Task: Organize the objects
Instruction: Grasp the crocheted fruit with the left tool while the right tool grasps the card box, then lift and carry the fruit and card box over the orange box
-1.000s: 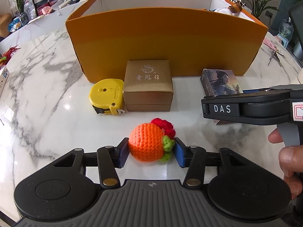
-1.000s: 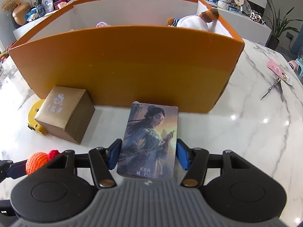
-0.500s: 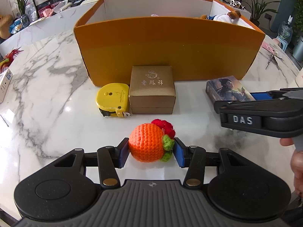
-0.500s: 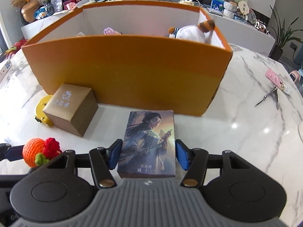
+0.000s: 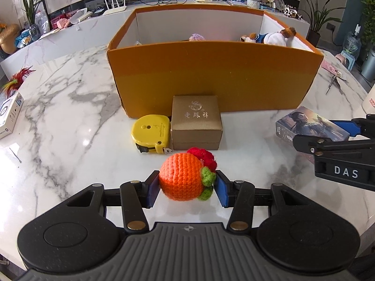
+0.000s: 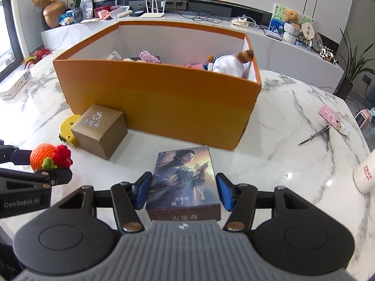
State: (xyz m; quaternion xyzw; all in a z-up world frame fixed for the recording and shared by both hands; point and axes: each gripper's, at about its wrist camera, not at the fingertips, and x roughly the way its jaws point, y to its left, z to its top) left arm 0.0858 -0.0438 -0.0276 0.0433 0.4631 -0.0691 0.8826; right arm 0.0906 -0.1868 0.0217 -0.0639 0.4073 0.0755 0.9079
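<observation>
My left gripper [image 5: 186,188] is shut on an orange crocheted fruit [image 5: 181,176] with red and green bits, held above the marble table; it also shows in the right wrist view [image 6: 46,158]. My right gripper [image 6: 182,193] is shut on a card box with a painted woman [image 6: 184,178], lifted off the table; the card box shows at the right of the left wrist view [image 5: 309,125]. A large orange box [image 5: 211,79] stands ahead, with a plush toy [image 6: 228,63] and other items inside.
A gold gift box [image 5: 196,121] and a yellow tape measure [image 5: 151,132] sit against the orange box's front wall. Scissors [image 6: 315,137], a pink card [image 6: 332,119] and a white cup [image 6: 365,175] lie to the right. A white carton [image 5: 10,116] lies far left.
Both grippers have risen and pulled back with their objects. The orange box's inside has come into view over its front wall.
</observation>
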